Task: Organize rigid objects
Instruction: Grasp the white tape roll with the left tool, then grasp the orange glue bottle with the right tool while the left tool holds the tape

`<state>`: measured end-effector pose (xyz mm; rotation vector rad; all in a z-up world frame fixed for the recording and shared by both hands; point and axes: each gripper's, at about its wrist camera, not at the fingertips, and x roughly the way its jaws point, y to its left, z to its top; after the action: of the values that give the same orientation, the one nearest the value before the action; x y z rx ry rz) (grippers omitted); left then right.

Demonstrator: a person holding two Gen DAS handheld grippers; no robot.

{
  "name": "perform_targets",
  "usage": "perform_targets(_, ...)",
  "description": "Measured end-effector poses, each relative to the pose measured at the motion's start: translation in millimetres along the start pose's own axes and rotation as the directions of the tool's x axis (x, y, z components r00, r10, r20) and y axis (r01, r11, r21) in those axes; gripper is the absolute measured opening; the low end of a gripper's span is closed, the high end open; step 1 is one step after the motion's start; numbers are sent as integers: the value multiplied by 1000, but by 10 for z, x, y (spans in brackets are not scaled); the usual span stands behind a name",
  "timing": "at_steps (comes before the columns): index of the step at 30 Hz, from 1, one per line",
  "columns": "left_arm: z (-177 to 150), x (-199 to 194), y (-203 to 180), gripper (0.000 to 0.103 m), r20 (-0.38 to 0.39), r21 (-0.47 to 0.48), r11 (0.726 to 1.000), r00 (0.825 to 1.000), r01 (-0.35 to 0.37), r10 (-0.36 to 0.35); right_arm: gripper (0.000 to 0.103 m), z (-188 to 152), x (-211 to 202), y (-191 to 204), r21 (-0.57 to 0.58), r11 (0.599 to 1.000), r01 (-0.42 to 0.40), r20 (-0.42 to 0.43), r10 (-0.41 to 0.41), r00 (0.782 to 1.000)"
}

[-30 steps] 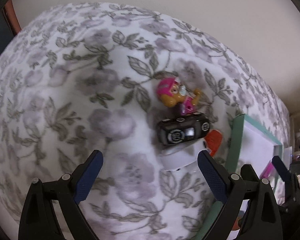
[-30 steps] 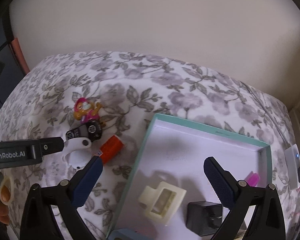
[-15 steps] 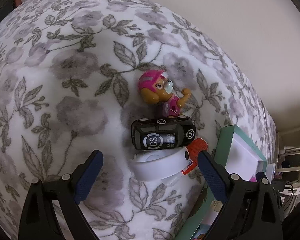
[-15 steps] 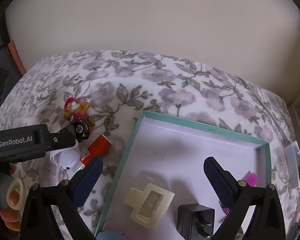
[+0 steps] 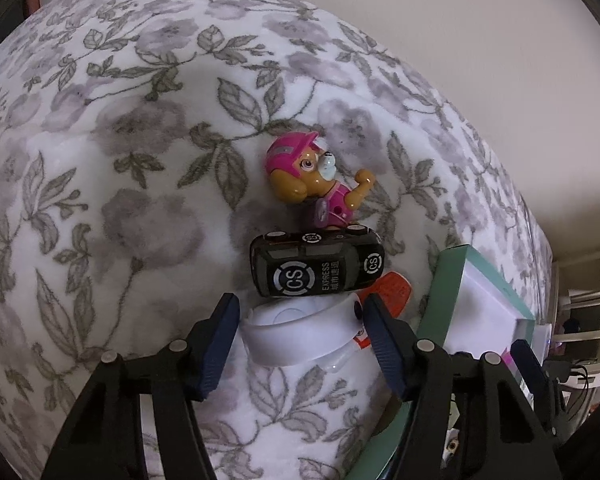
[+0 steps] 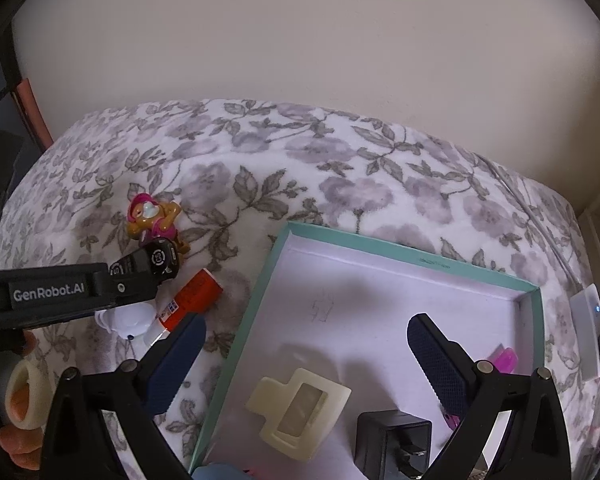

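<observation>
On the floral blanket lie a pink-hatted puppy figure (image 5: 308,178), a black toy car (image 5: 318,268), a white ring-shaped band (image 5: 300,336) and an orange tube (image 5: 390,290). My left gripper (image 5: 300,320) straddles the white band, its fingers close on either side, touching it or nearly so. The same toys show in the right wrist view: figure (image 6: 152,216), car (image 6: 148,264), tube (image 6: 194,298). My right gripper (image 6: 304,332) is open and empty above the teal box (image 6: 412,260), which holds a cream clip (image 6: 298,412), a black charger (image 6: 392,444) and a pink item (image 6: 504,360).
A white device (image 6: 588,332) with a blue light lies right of the box. The beige wall runs behind the bed. The blanket left of and behind the toys is bare. The left gripper's arm (image 6: 48,292) crosses the right wrist view at left.
My left gripper has come down and forward onto the white band and its jaws have narrowed around it. The right gripper has shifted slightly over the box.
</observation>
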<state>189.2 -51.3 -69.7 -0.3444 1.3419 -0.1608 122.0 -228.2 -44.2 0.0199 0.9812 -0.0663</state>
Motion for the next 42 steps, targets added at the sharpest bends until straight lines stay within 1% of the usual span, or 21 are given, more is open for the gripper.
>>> perform_targets(2, 11, -4, 21, 65, -13, -6, 1000, 1000, -13, 12, 102, -3, 21, 46, -19, 1000, -3, 0, 3, 1000)
perform_targets(5, 15, -49, 86, 65, -22, -6, 998, 998, -66, 65, 102, -2, 41, 162, -69, 997, -21, 4, 22, 1000)
perform_targets(8, 40, -77, 164, 65, -26, -22, 995, 995, -95, 95, 102, 5, 44, 316, -151, 988, -41, 17, 44, 999)
perform_targets(12, 68, -121, 279, 65, -33, -38, 989, 989, -144, 142, 102, -15, 40, 527, -271, 957, -100, 18, 109, 994)
perform_targets(16, 62, -162, 345, 65, -31, -25, 979, 979, -204, 203, 102, -7, 101, 706, -360, 921, -151, -19, 155, 988)
perform_targets(19, 55, -189, 422, 65, -45, -38, 980, 980, -196, 195, 99, -9, 195, 802, -412, 895, -174, -62, 163, 985)
perform_targets(21, 56, -201, 456, 65, -48, -42, 979, 979, -202, 200, 99, 5, 243, 836, -441, 883, -160, -65, 147, 987)
perform_targets(23, 41, -224, 492, 65, -50, -45, 979, 979, -199, 197, 98, 28, 277, 851, -455, 875, -165, -75, 147, 986)
perform_targets(25, 41, -224, 495, 65, -51, -42, 979, 979, -200, 198, 95, 49, 312, 873, -469, 865, -177, -98, 148, 984)
perform_targets(30, 27, -238, 510, 65, -50, -41, 979, 979, -201, 199, 92, -21, 391, 952, -551, 821, -152, -128, 97, 987)
perform_targets(33, 28, -237, 511, 65, -50, -40, 978, 978, -202, 200, 90, -52, 455, 999, -572, 806, -149, -149, 77, 986)
perform_targets(36, 48, -221, 494, 65, -51, -46, 979, 979, -199, 197, 88, -35, 478, 985, -560, 811, -168, -162, 92, 982)
perform_targets(39, 49, -226, 499, 65, -51, -46, 979, 979, -199, 197, 79, -17, 495, 958, -537, 820, -199, -177, 121, 977)
perform_targets(41, 52, -224, 503, 65, -50, -47, 979, 979, -200, 198, 78, -19, 498, 951, -525, 825, -210, -180, 134, 975)
perform_targets(42, 51, -220, 496, 65, -50, -46, 979, 979, -201, 199, 72, -28, 490, 952, -525, 824, -212, -178, 137, 974)
